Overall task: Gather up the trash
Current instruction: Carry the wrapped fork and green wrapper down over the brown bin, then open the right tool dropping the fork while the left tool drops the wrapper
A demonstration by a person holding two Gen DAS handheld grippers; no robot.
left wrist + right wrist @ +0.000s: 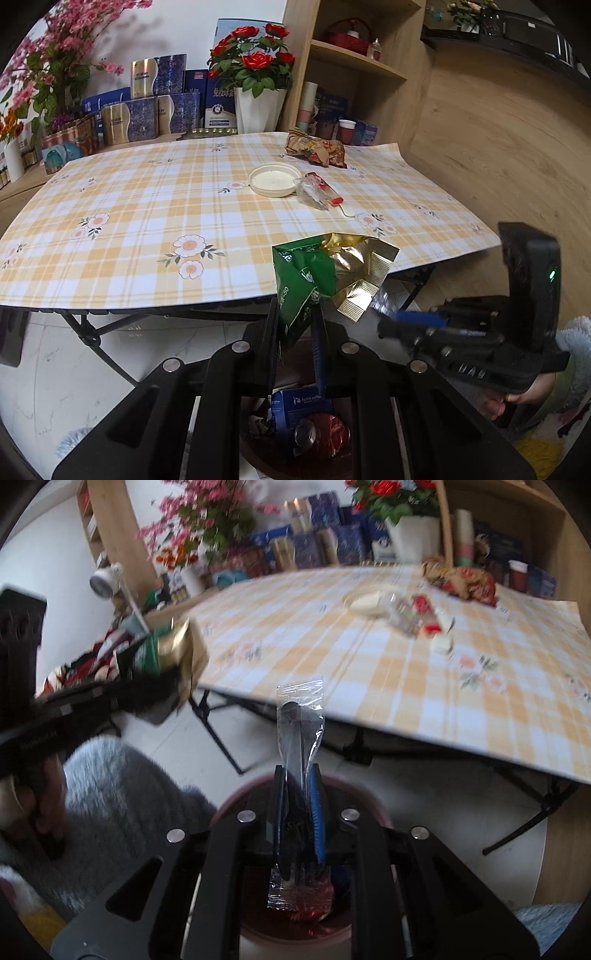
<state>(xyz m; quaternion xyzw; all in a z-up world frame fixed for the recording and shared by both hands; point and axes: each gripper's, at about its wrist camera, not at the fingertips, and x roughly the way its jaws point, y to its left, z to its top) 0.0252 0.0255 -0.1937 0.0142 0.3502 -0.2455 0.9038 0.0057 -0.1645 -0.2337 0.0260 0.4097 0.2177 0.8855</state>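
Note:
My left gripper [295, 317] is shut on a green and gold snack bag [325, 273], held off the table's front edge above a round bin [295, 454] with a blue carton and red can inside. My right gripper [298, 794] is shut on a clear-wrapped black plastic fork [299, 723], over the same bin [229, 805]. The right gripper also shows in the left wrist view [391, 325], and the left gripper with its bag [173, 650] in the right wrist view. On the table lie a white lid [273, 180], a clear wrapper with red print [319, 190] and a crumpled brown paper bag [314, 147].
The plaid tablecloth [147, 221] covers a folding table. Gift boxes [162, 107], a vase of red roses [258, 74] and pink flowers stand behind it. A wooden shelf [354, 55] stands at the back right. White tiled floor lies below.

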